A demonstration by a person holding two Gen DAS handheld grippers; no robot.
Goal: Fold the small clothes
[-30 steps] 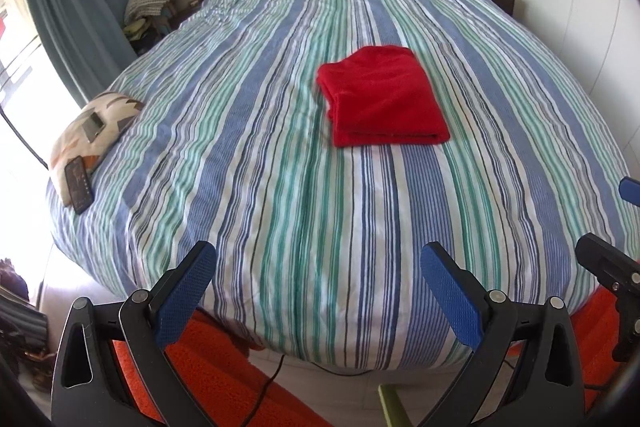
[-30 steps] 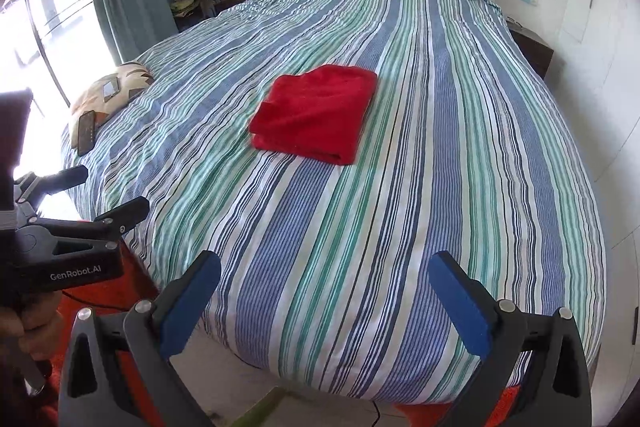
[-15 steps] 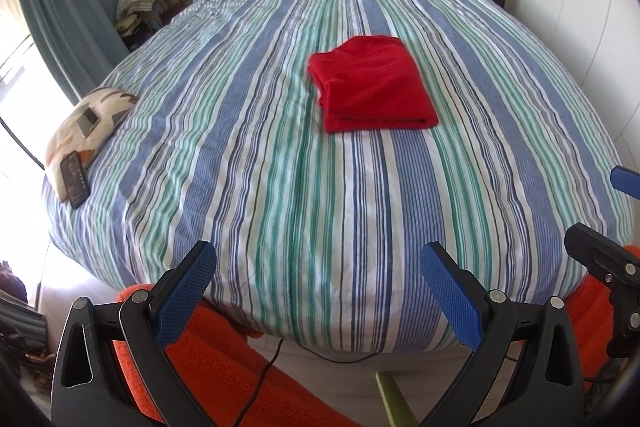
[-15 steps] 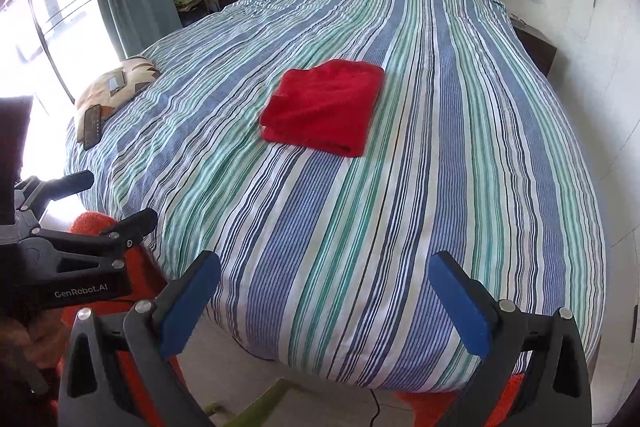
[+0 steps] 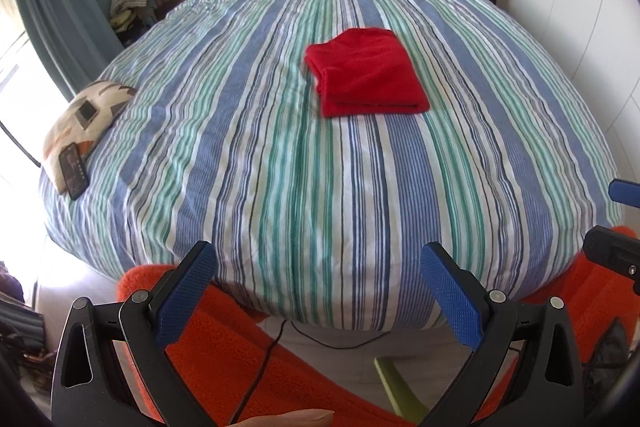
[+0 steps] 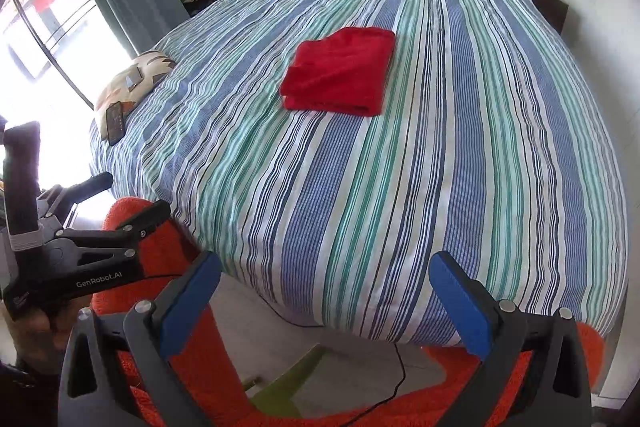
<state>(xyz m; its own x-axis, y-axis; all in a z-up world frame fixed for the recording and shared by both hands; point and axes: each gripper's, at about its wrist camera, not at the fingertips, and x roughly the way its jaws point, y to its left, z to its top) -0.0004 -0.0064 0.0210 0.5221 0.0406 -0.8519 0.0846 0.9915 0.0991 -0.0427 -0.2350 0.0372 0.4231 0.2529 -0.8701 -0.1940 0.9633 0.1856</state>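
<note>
Red cloth [image 5: 366,73], one piece and folded flat, lies on the striped bed [image 5: 280,167] at about twelve o'clock from our left gripper [image 5: 318,291] and well apart from it. From our right gripper [image 6: 326,297] it sits near eleven o'clock, equally far off. Both pairs of jaws stand wide and hold nothing. At the bed's nine o'clock edge we count one cushion [image 5: 86,117] carrying one phone [image 5: 74,171].
</note>
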